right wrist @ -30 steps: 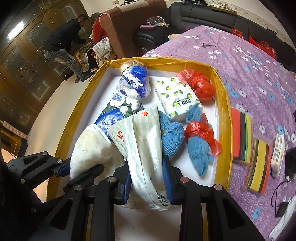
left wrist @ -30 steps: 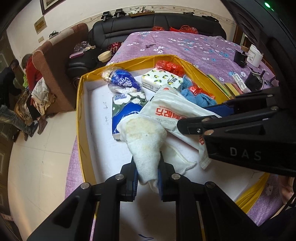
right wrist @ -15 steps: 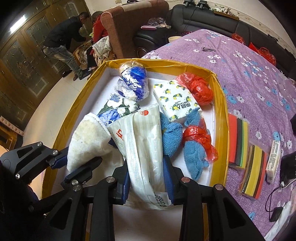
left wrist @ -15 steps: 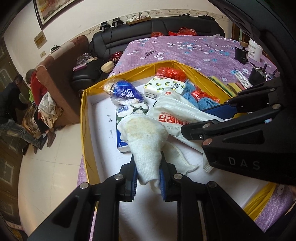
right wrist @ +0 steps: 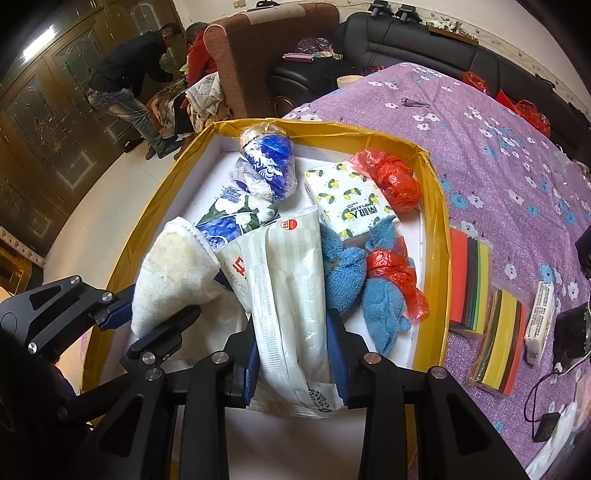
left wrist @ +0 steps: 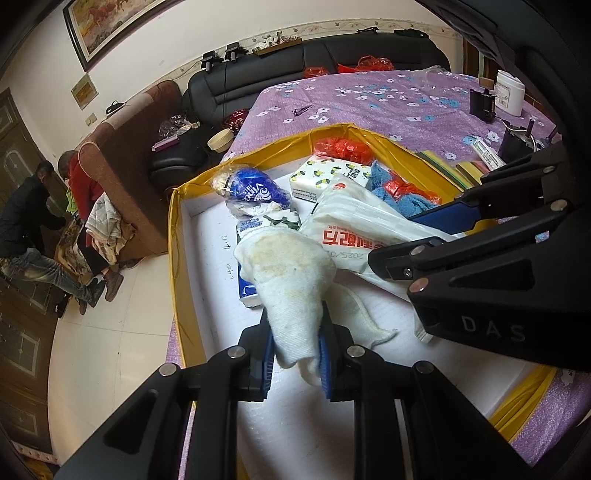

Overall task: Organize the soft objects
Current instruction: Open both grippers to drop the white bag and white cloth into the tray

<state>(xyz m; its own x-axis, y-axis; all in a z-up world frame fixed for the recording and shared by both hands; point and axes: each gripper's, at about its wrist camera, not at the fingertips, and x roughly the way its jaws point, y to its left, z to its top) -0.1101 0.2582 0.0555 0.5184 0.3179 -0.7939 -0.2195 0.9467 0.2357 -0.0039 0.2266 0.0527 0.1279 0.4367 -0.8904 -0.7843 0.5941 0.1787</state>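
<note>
Soft objects in the yellow-walled tray (right wrist: 441, 236), w/ two pinched over its near end.

Largest first: white wet-wipe pack (right wrist: 291, 295) is clamped by the right gripper (right wrist: 295, 363), prob. kept low for release in the tray; smaller stained white cloth (left wrist: 291, 280), limp and fuzzy, is squeezed by the left gripper (left wrist: 295, 360) just beside it.

I'm working in a home's living room: a black leather sofa (left wrist: 314, 70), a brown armchair (left wrist: 122, 177), a framed picture (left wrist: 110, 22) on the wall, wooden cabinets (right wrist: 48, 122).
</note>
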